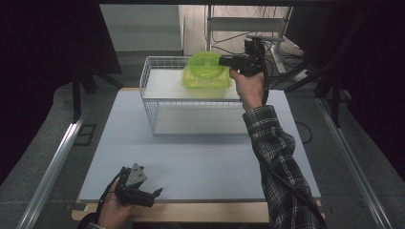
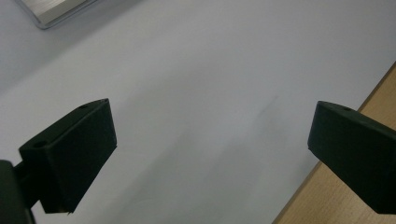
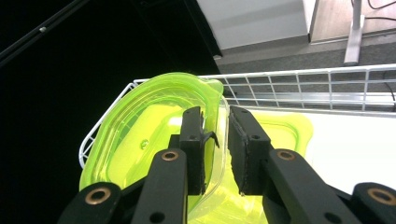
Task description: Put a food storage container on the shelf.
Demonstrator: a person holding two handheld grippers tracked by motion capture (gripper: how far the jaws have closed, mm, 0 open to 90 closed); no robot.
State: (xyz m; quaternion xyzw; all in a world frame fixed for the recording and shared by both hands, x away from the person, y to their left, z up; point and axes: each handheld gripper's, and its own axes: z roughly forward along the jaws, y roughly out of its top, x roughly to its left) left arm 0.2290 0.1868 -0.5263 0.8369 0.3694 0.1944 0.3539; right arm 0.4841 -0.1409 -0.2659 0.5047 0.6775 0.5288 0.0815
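Green plastic lid [image 3: 154, 126], probably light, thin, slick and slightly flexible, tilts over its matching container [image 1: 206, 78] in the wire basket [image 1: 157, 64], best taken by the rim, where the right gripper [image 3: 215, 126] straddles it with narrowly parted jaws, seemingly barely pinching.
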